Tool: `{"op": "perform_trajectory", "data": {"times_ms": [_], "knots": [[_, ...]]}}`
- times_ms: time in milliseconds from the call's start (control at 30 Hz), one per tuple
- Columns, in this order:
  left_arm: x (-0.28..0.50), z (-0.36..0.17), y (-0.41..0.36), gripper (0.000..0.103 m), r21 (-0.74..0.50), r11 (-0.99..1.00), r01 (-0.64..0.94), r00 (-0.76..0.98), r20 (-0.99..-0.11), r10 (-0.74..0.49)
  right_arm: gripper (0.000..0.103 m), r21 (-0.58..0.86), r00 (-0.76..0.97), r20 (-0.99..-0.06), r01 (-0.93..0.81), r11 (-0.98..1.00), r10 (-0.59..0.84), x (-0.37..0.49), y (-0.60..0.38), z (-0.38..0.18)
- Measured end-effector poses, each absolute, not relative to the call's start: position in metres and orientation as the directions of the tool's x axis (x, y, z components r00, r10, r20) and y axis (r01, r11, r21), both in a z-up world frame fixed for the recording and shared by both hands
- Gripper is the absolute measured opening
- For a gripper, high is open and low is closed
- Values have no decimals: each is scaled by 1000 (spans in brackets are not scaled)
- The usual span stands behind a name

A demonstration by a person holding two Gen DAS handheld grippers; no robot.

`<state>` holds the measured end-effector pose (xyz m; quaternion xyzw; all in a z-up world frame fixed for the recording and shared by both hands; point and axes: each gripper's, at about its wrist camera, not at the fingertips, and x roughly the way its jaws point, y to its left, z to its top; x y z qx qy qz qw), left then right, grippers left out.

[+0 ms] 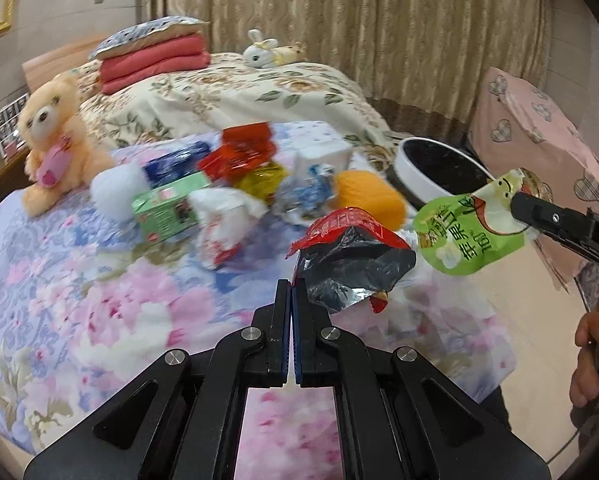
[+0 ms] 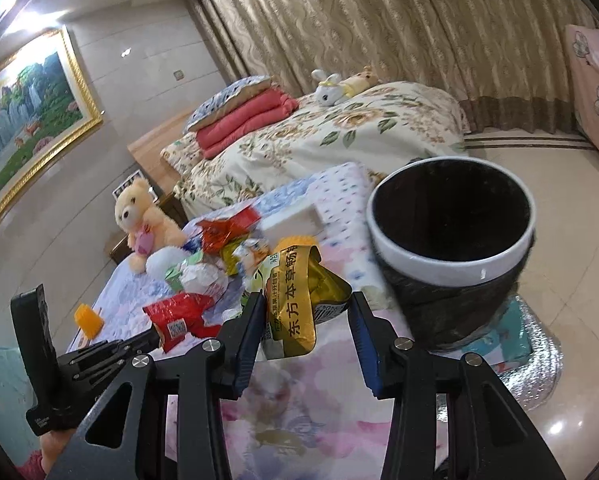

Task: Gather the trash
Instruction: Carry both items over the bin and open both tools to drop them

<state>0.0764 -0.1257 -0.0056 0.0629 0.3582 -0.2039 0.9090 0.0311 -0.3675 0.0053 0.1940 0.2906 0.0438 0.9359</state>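
Grippers are both held above the floral-covered table, angled downward. Left gripper – jaws fully closed, red wrapper pinched at its edge, hanging clear of the cloth. Right gripper – jaws approx. half apart w/ green-and-gold pouch held between them, near the black-lined bin. More wrappers are left piled mid-table.
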Motion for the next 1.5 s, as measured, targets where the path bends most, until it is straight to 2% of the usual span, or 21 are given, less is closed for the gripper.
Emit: {"op": "perform_trajectory", "data": {"times_ms": [500,800,1500], "knots": [[88,9,-196,1,-23,862,506,648,-649,-398,44,352,866,-498,158,922,42,27,-439,28],[111,8,-243,1,-1,835,550,625,-663,-412,44,330,852,-522,243,912,-38,42,-479,23],[154,0,-331,1,55,794,605,585,-707,-397,44,256,789,-611,271,928,-62,95,-513,1]]}}
